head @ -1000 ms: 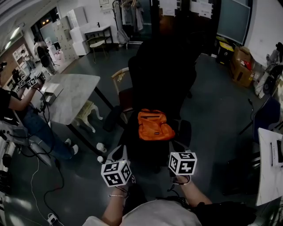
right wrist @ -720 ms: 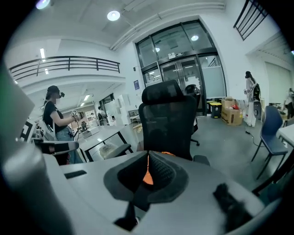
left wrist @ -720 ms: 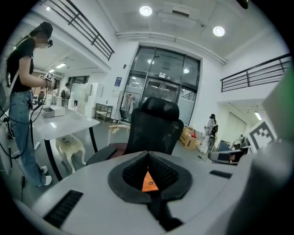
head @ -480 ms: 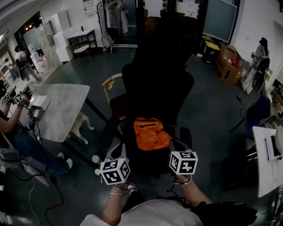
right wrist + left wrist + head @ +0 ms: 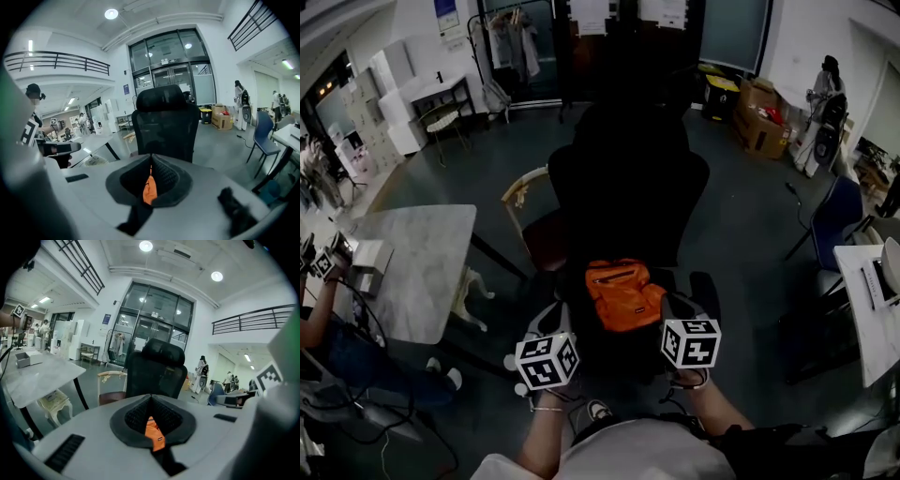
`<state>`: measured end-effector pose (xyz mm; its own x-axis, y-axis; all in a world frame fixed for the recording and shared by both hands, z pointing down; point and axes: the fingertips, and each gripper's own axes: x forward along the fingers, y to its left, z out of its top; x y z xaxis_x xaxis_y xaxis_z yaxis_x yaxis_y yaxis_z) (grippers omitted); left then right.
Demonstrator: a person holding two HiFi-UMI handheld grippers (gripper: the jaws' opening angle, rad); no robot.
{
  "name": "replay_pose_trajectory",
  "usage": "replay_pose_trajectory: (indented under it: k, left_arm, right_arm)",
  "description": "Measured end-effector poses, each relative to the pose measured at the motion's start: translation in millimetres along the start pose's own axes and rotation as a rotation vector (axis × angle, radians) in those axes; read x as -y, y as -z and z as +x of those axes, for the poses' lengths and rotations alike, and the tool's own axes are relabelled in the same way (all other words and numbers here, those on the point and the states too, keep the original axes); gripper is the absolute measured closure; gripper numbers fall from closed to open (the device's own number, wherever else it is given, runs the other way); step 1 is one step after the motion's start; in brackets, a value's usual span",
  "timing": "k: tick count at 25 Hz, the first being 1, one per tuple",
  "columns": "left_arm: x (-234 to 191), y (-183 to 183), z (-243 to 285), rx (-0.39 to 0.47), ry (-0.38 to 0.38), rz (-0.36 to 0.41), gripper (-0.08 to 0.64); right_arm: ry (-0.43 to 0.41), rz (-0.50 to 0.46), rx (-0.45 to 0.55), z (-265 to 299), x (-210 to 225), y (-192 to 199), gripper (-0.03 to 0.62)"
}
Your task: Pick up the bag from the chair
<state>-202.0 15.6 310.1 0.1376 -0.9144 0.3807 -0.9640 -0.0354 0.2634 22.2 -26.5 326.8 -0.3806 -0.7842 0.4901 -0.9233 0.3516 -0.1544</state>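
One orange bag (image 5: 623, 296) lies on the seat of one black office chair (image 5: 628, 192). It sits midway between the seat's side edges and toward the back edge, with its far end against the foot of the mesh backrest. One zip (image 5: 614, 275) runs across its upper part, and what is inside does not show. One small dark label (image 5: 630, 309) sits on its near end, with print too small to read.

Two hand-held grippers are near the seat's front corners, one at each. The bag lies between and beyond them, and neither touches it. The left gripper (image 5: 151, 397) has its jaws pressed together at the tips, with nothing between them. The orange shows only through the gap behind the tips. The right gripper (image 5: 151, 157) is the same: jaws closed tip to tip and empty, with a sliver of orange beyond. Each gripper carries one cube (image 5: 547, 361) with black-and-white square markers.

Left of the office chair stands one wooden chair (image 5: 528, 211) with a dark red seat. Further left is one table (image 5: 417, 248) with a pale marbled top, and one grey box (image 5: 367, 267) sits near its left edge. One cream stool (image 5: 475, 286) stands under its near right corner. One blue chair (image 5: 832, 220) is at the right. At the far right rear there seem to be two cardboard boxes (image 5: 759, 117), with one yellow bin (image 5: 719, 89) beside them.
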Motion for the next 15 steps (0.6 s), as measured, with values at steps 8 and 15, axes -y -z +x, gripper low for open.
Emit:
replay_pose_trajectory:
  k: [8, 15]
  left_arm:
    - [-15.1, 5.5, 30.3, -0.05, 0.069, -0.004, 0.546]
    - [-26.2, 27.1, 57.4, -0.113, 0.07, -0.03, 0.546]
  right_arm:
    - [0.077, 0.006, -0.029, 14.0, -3.9, 4.7, 0.558]
    - [0.15, -0.01, -0.072, 19.2, 22.1, 15.7, 0.558]
